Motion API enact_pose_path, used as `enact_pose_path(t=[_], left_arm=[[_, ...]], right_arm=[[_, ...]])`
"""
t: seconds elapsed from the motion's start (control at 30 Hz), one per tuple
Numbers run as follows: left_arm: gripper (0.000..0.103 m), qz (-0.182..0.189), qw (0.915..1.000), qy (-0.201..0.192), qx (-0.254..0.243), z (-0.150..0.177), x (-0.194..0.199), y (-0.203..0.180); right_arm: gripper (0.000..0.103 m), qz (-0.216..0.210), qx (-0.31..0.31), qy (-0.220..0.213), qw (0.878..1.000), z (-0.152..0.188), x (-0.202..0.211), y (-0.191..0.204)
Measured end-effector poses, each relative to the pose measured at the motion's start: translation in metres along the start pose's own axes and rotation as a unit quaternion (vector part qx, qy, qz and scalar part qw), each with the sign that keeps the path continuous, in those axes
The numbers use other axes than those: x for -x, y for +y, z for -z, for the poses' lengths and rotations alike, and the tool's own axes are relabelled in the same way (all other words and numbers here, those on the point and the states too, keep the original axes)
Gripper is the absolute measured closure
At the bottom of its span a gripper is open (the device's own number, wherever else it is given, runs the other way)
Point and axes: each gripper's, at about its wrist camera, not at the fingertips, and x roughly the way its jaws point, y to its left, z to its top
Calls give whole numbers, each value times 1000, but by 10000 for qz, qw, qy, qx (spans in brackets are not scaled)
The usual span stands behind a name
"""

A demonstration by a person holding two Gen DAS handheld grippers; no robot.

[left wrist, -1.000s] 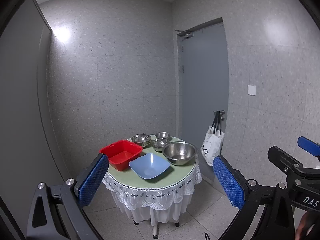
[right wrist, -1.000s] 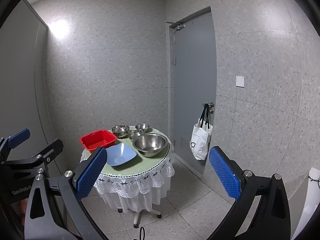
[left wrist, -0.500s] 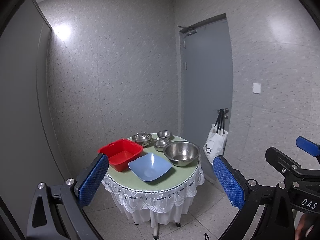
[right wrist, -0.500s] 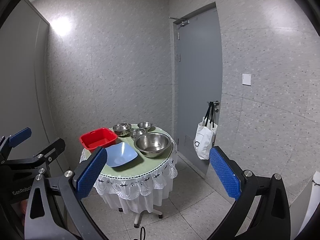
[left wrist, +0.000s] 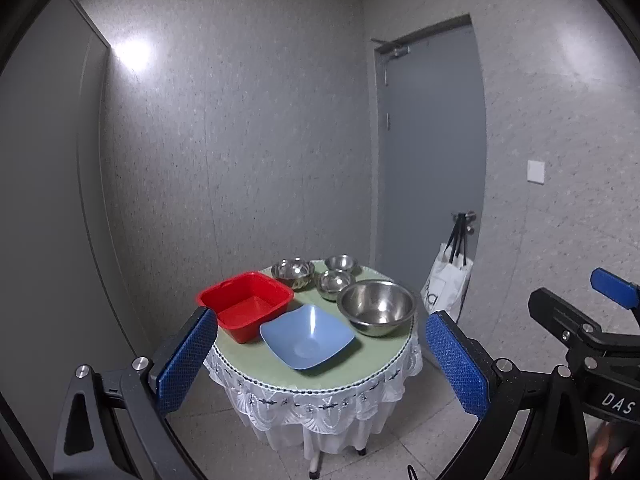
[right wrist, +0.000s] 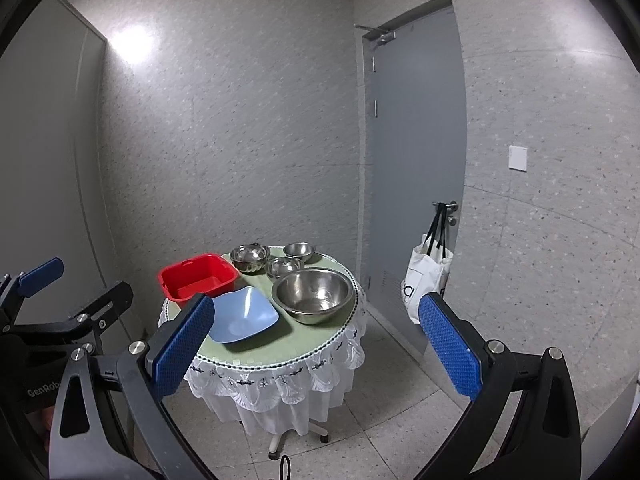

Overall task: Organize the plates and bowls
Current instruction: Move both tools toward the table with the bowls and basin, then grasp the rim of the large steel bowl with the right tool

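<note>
A small round table (left wrist: 256, 354) (right wrist: 304, 346) with a green top and white lace skirt stands ahead. On it sit a red square tub (left wrist: 246, 304) (right wrist: 198, 278), a blue square plate (left wrist: 307, 336) (right wrist: 244, 314), a large steel bowl (left wrist: 376, 307) (right wrist: 314, 290) and three small steel bowls (left wrist: 334, 278) (right wrist: 285, 266) behind. My left gripper (left wrist: 320, 364) is open and held short of the table, nothing between its fingers. My right gripper (right wrist: 316, 344) is open too, equally far back. Each gripper shows at the edge of the other's view.
Grey speckled walls close in behind the table. A grey door (left wrist: 432, 160) (right wrist: 416, 152) stands to the right, with a white tote bag (left wrist: 448, 280) (right wrist: 426, 280) hanging from its handle. Tiled floor lies between me and the table.
Both grippers have moved closer to the table and tilted slightly down, so the table sits larger and lower in each view. Both stay open.
</note>
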Motion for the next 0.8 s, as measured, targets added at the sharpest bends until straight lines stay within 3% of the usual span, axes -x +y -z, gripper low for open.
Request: enact_pose_path(t=[0.33, 0.8], left_arm=[[1, 27, 9999, 129, -3, -20, -78, 30], [1, 756, 9962, 285, -338, -71, -230, 152]], right_arm=[[0, 44, -48, 170, 9998, -7, -69, 28], [0, 705, -356, 297, 9964, -37, -166, 108]])
